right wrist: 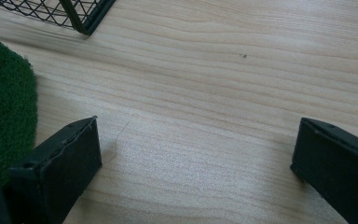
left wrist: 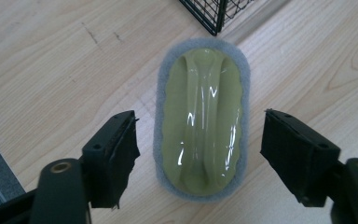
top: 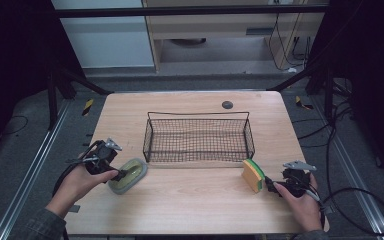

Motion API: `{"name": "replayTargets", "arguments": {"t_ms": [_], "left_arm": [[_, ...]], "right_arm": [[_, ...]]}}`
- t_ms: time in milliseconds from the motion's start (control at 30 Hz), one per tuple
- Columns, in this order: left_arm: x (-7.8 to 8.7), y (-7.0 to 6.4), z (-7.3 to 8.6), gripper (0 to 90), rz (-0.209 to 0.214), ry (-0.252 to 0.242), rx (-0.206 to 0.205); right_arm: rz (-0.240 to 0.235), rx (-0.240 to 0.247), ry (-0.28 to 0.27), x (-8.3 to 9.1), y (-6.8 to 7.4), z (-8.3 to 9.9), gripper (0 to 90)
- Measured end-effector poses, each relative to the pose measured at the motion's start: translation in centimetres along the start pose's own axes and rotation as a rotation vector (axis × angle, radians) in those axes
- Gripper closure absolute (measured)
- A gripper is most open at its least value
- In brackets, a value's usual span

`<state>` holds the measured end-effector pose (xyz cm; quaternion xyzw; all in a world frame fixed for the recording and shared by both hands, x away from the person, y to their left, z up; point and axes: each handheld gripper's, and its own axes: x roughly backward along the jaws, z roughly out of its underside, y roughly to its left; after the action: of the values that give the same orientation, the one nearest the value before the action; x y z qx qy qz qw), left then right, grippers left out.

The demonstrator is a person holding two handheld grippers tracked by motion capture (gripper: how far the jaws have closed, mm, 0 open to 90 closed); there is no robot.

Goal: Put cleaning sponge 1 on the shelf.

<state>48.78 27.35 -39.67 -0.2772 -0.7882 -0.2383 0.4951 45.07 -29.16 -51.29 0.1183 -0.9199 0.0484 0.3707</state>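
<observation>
Straddling the scrub pad (left wrist: 200,119) with the left gripper (left wrist: 198,156), jaws spread wide on either side, nothing pinched yet. Pad lies flat on the table (top: 190,200), just off the wire basket's (top: 198,134) front-left corner. Judging by looks: light, glossy green plastic handle on top is stiff and likely slippery, grey fleece base is soft. Best grip is across the raised handle ridge, not the fleece rim. Right gripper (right wrist: 198,163) is also spread, empty, over bare wood beside the sponge (top: 253,174), which stands on edge near the basket's front-right corner. Plenty of open table in front; basket rim is the only obstacle.
</observation>
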Motion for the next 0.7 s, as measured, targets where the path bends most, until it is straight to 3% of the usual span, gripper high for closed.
{"name": "replayTargets", "arguments": {"t_ms": [333, 700], "left_arm": [[-1.5, 0.1, -1.6, 40.4, 0.012, 0.115, -0.033], [-3.4, 0.5, -2.1, 52.5, 0.045, 0.187, -0.048]], "right_arm": [[-0.001, 0.001, 0.003, 0.0, 0.0, 0.0, 1.3], [-0.005, 0.005, 0.003, 0.0, -0.1, 0.0, 1.4]]}}
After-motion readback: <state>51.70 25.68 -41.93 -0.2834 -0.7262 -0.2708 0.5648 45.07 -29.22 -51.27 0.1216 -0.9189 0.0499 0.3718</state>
